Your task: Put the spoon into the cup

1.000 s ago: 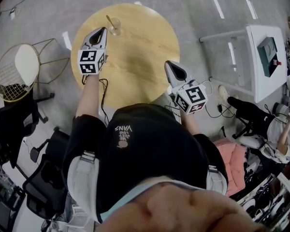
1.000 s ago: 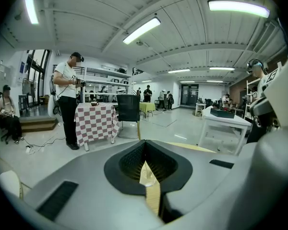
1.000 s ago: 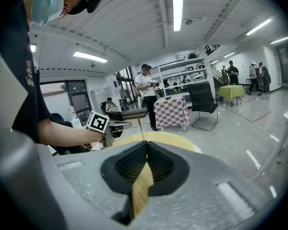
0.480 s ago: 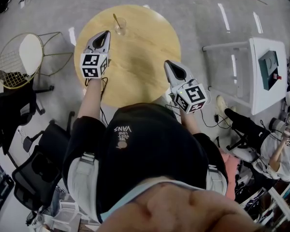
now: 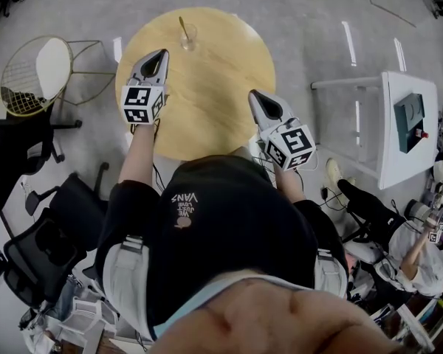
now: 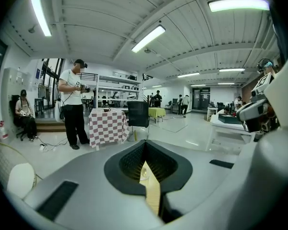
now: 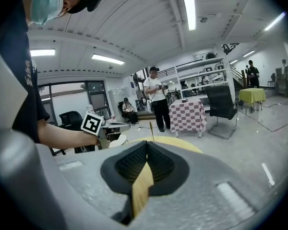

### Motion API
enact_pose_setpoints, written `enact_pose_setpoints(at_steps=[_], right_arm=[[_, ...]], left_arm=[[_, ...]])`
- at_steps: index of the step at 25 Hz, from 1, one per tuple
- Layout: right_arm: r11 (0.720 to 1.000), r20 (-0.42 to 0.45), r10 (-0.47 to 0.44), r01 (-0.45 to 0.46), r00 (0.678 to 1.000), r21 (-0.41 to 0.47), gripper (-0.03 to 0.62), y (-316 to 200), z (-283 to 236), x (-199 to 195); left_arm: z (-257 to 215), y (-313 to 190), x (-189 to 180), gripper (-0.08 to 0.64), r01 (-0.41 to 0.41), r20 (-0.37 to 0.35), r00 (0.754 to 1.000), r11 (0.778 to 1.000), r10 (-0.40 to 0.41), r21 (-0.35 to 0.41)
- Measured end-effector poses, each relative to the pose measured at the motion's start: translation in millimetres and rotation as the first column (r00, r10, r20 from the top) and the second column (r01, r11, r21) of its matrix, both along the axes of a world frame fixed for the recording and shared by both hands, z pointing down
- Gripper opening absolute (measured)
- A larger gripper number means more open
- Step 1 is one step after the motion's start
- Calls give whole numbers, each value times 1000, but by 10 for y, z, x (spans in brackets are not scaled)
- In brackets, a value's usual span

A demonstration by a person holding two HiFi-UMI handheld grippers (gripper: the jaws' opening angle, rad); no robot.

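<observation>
A clear glass cup (image 5: pixel 188 37) stands near the far edge of the round wooden table (image 5: pixel 214 87), and a gold spoon (image 5: pixel 183 26) leans upright inside it. My left gripper (image 5: pixel 162 53) hovers over the table's left part, a short way in front of the cup, jaws together and empty. Over the near right part, my right gripper (image 5: pixel 254 96) is likewise shut with nothing held. The left gripper view shows the cup (image 6: pixel 143 173) through the slit between the jaws. In the right gripper view the spoon (image 7: pixel 151 128) handle rises above the table (image 7: pixel 182 145).
A wire chair with a white cushion (image 5: pixel 33 76) stands left of the table. Black office chairs (image 5: pixel 22 150) sit at the lower left. A white bench (image 5: pixel 410 124) is at the right, with a seated person (image 5: pixel 417 253) beyond. Cables lie on the floor by the table.
The head view has shifted a little. My left gripper has drawn slightly back from the cup. The spoon stays in the cup and the right gripper holds its place.
</observation>
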State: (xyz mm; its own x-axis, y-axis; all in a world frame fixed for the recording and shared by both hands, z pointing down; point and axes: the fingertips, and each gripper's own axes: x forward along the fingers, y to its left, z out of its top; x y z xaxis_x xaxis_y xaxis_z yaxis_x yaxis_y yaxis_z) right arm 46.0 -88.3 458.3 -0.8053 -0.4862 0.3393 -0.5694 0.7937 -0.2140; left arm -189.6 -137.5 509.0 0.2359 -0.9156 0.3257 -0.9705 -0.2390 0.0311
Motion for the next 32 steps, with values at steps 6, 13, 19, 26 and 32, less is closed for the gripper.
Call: enact_pose_setpoints(at_steps=[6, 13, 19, 26, 32], right_arm=[[999, 10, -48, 47, 999, 14, -2, 71, -49, 3], [995, 23, -93, 93, 995, 28, -2, 157, -95, -31], [991, 31, -130, 128, 991, 40, -2, 199, -134, -95], [983, 39, -176, 174, 984, 52, -2, 245, -159, -182], [976, 50, -214, 212, 975, 57, -2, 255, -175, -264]], left_arm=[[-82, 217, 9, 11, 38, 17, 999, 999, -38, 11], [-181, 486, 22, 11, 80, 0, 997, 996, -80, 29], [-194, 712, 39, 11, 108, -10, 994, 994, -108, 20], [-268, 919, 130, 11, 119, -20, 993, 992, -118, 40], [-281, 1085, 175, 11, 139, -29, 990, 989, -138, 41]])
